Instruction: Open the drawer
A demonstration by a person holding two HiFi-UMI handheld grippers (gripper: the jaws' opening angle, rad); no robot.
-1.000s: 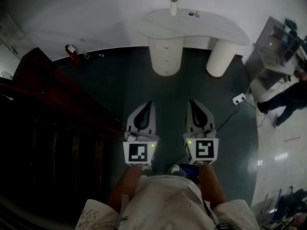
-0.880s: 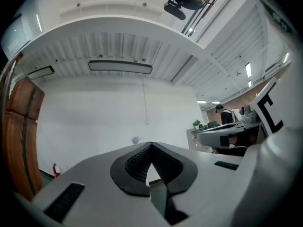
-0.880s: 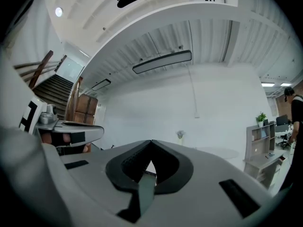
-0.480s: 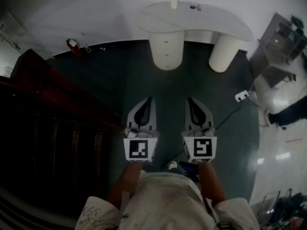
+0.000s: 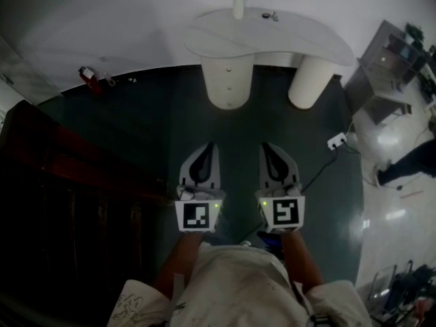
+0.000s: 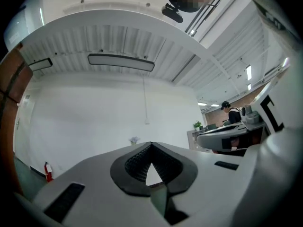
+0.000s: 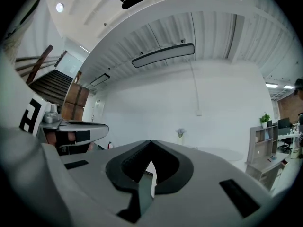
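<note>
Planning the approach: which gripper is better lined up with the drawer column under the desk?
Left, marginally. The left gripper points nearly at the drawer column; the right gripper aims between the columns. Both shut.

Left forearm and right forearm extend forward side by side, holding the left gripper and right gripper level and parallel, fingers closed, gripping nothing.

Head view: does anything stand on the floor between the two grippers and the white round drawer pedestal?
Nothing visible does. Only bare dark green floor lies between the left gripper, the right gripper and the white cylindrical drawer pedestal. The white power strip lies aside, to the right.
</note>
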